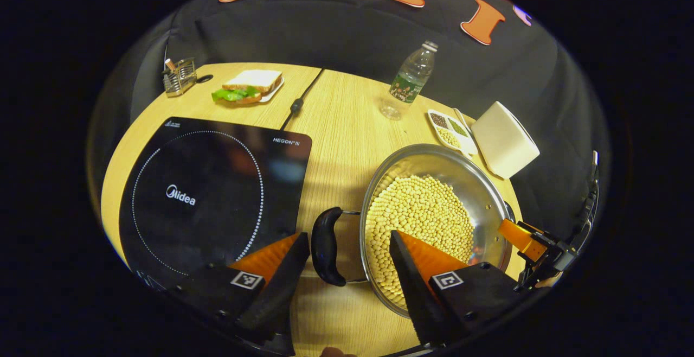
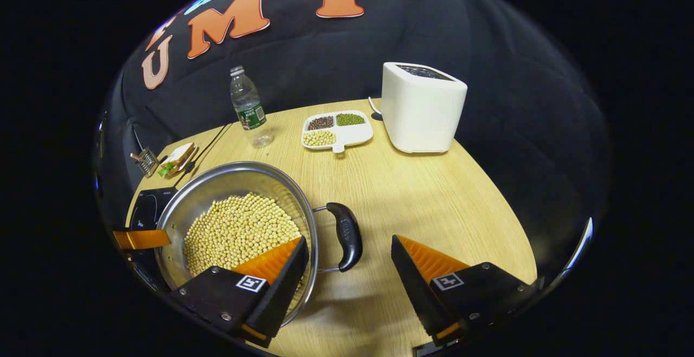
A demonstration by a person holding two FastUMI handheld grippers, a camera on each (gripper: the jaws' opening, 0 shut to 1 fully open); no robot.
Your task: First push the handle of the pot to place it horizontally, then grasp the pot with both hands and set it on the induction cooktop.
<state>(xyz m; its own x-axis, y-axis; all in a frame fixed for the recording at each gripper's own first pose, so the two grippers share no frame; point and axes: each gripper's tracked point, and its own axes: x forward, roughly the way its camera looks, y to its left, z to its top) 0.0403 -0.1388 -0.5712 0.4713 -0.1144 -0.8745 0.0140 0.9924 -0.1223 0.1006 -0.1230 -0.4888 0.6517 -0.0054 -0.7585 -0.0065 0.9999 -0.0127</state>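
Note:
A steel pot [image 1: 467,179] full of soybeans [image 1: 420,216] stands on the wooden table, right of the black induction cooktop [image 1: 211,194]. Its black left handle [image 1: 327,246] lies between the fingers of my left gripper [image 1: 348,236], which is open and straddles the handle without pressing it. In the right gripper view the pot [image 2: 233,180] sits at the left and its right handle [image 2: 347,235] lies between the fingers of my open right gripper [image 2: 348,238]. Each gripper also appears across the pot in the other's view: the right gripper [image 1: 534,246] and the left gripper [image 2: 141,238].
At the back stand a water bottle [image 1: 412,80], a divided dish of beans [image 2: 336,129] and a white toaster [image 2: 423,107]. A sandwich on a plate [image 1: 249,87] and a small metal rack [image 1: 179,76] lie behind the cooktop. A power cord [image 1: 298,102] runs back from the cooktop.

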